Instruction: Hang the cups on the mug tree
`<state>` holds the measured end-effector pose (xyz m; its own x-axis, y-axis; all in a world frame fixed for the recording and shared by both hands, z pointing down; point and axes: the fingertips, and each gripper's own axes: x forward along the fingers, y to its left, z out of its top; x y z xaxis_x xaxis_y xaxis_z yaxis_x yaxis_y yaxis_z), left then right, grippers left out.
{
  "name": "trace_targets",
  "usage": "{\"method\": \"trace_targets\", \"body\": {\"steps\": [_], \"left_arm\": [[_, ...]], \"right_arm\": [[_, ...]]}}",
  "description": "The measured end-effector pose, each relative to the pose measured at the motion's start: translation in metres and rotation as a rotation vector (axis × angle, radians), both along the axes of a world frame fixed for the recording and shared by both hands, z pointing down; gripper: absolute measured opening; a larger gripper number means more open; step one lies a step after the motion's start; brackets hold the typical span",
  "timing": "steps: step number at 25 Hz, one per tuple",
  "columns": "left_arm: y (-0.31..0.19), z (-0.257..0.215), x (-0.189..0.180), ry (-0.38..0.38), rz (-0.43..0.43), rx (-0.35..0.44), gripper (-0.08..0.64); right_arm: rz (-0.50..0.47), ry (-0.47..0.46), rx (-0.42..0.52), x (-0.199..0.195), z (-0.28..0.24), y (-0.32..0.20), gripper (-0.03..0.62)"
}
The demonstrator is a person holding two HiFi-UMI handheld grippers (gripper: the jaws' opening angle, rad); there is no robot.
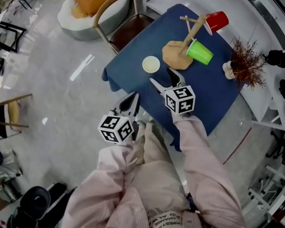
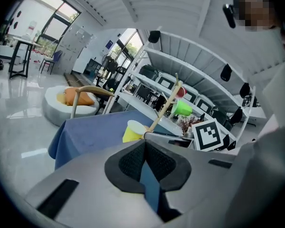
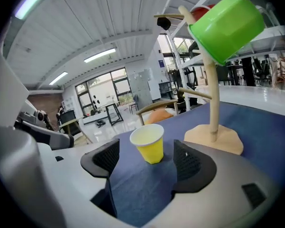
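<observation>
The person wears a pale pink, finely striped shirt (image 1: 154,175) with long sleeves (image 1: 205,160). The left gripper (image 1: 133,99) and right gripper (image 1: 162,77) each have a grey body, black ribbed pads (image 3: 192,161) and a white cube (image 1: 180,99) with black square markers.

Jaws of left hand-held gripper (image 2: 144,151) together, nothing between. Yellow cup (image 2: 134,130) on bench (image 2: 85,134), just beside mug tree (image 2: 165,107); green cup (image 2: 182,108) hangs on it.

Left tool (image 1: 131,102): jaws pressed together, held back near the body.
Right tool (image 1: 163,80): jaws wide apart, out ahead.
Right arm (image 1: 202,156): stretched forward, pink sleeve.
Left arm (image 1: 104,184): bent, tucked in.
</observation>
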<state>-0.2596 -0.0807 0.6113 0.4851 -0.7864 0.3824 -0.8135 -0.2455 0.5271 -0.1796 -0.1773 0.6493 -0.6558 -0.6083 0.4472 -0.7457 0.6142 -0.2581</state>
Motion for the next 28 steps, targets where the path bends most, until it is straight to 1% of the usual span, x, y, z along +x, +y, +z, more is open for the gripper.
{"method": "trace_targets", "body": {"steps": [3, 8, 13, 17, 22, 24, 27, 28], "left_arm": [[-0.005, 0.01, 0.0, 0.004, -0.002, -0.016, -0.002], [-0.017, 0.024, -0.003, 0.015, -0.037, -0.039, -0.002], [-0.031, 0.029, -0.005, 0.022, -0.071, -0.046, -0.002], [-0.033, 0.034, -0.005, 0.028, -0.089, -0.054, -0.002], [-0.031, 0.037, -0.006, 0.033, -0.105, -0.067, -0.002], [-0.03, 0.039, -0.008, 0.033, -0.111, -0.072, -0.002], [-0.029, 0.04, -0.009, 0.035, -0.118, -0.075, -0.002], [-0.029, 0.04, -0.008, 0.036, -0.119, -0.075, -0.002]], "right_arm": [[-0.026, 0.015, 0.004, -0.01, 0.011, -0.006, 0.354], [-0.066, 0.025, -0.006, -0.023, 0.024, -0.016, 0.354], [-0.095, 0.025, -0.018, -0.029, 0.031, -0.027, 0.354], [-0.135, 0.043, -0.016, -0.039, 0.037, -0.029, 0.354], [-0.149, 0.056, -0.007, -0.047, 0.04, -0.032, 0.352], [-0.148, 0.062, -0.001, -0.048, 0.04, -0.033, 0.341], [-0.146, 0.072, 0.007, -0.048, 0.04, -0.035, 0.305], [-0.145, 0.072, 0.007, -0.048, 0.04, -0.035, 0.305]]}}
